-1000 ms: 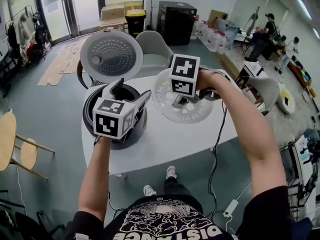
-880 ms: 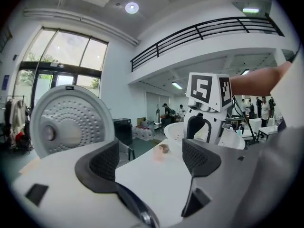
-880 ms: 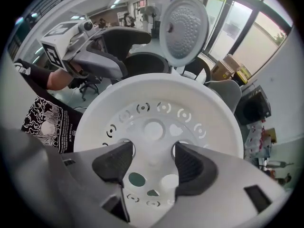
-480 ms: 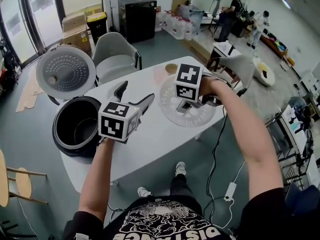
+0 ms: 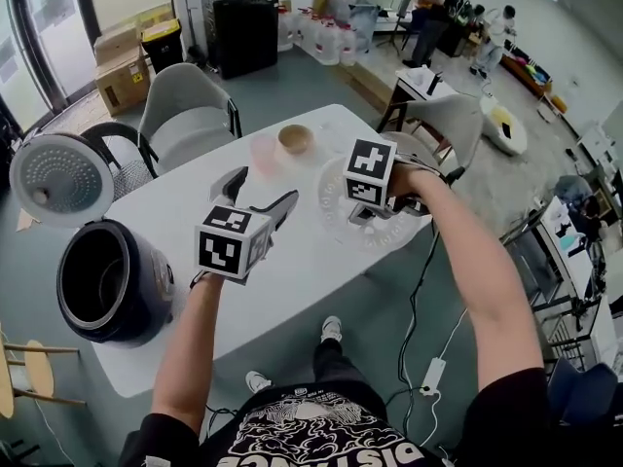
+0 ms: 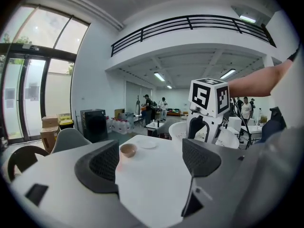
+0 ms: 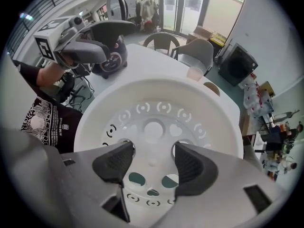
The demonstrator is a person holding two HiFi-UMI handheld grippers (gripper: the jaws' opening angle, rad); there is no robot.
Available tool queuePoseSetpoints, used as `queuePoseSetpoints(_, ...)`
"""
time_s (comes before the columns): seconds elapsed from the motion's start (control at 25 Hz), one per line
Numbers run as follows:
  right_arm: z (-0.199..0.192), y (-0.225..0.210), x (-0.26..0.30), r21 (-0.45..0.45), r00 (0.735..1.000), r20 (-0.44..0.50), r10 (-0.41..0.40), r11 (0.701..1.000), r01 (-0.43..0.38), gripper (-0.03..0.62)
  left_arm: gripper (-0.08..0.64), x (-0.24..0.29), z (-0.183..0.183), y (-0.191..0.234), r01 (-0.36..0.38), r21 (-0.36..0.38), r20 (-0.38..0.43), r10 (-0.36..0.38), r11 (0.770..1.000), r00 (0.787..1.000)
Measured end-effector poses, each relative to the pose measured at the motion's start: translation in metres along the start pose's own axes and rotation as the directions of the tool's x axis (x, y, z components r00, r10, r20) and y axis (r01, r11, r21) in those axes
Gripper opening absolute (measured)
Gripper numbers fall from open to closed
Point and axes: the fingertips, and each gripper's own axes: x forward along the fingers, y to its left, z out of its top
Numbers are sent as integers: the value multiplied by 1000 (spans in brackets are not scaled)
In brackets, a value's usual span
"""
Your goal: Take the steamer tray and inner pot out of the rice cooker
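The long white table (image 5: 292,290) carries a black, round rice cooker (image 5: 146,295) at its left end, lid up, with the dark inner pot (image 5: 97,278) apparently still seated inside. Well to the right of the cooker, the white perforated plastic steamer tray (image 7: 156,103) hangs in the right gripper (image 7: 153,161), which is clenched on the tray's middle. The left gripper (image 6: 152,160) is released and empty, between cooker and tray. To set down well: keep the tray level, lower it onto bare tabletop short of the small tan bowl (image 5: 294,139), and release only once it rests flat.
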Motion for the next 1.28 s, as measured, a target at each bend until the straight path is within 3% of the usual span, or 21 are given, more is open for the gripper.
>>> queuePoseSetpoints(0.48, -93, -240, 113, 46, 1000, -5, 23, 999, -22, 295, 419, 263, -20, -21, 20, -63, -112, -27, 998, 993)
queuePoseSetpoints(0.64, -112, -301, 159, 47, 999, -22, 43, 998, -42, 295, 419, 334, -36, -25, 28, -93, -165, -43, 995, 985)
queuePoseSetpoints(0.96, -144, -380, 223, 50, 999, -35, 42, 998, -40, 296, 419, 430, -55, -42, 43, -96, -229, -64, 994, 971)
queuePoseSetpoints(1.12, -147, -395, 235, 72, 998, -28, 50, 996, -48, 298, 419, 450, -66, -46, 39, -107, -270, -67, 993, 961)
queuePoseSetpoints(1.28, -155, -398, 231, 28, 997, -47, 65, 998, -63, 299, 419, 459, -64, -51, 36, -106, -290, -66, 994, 955)
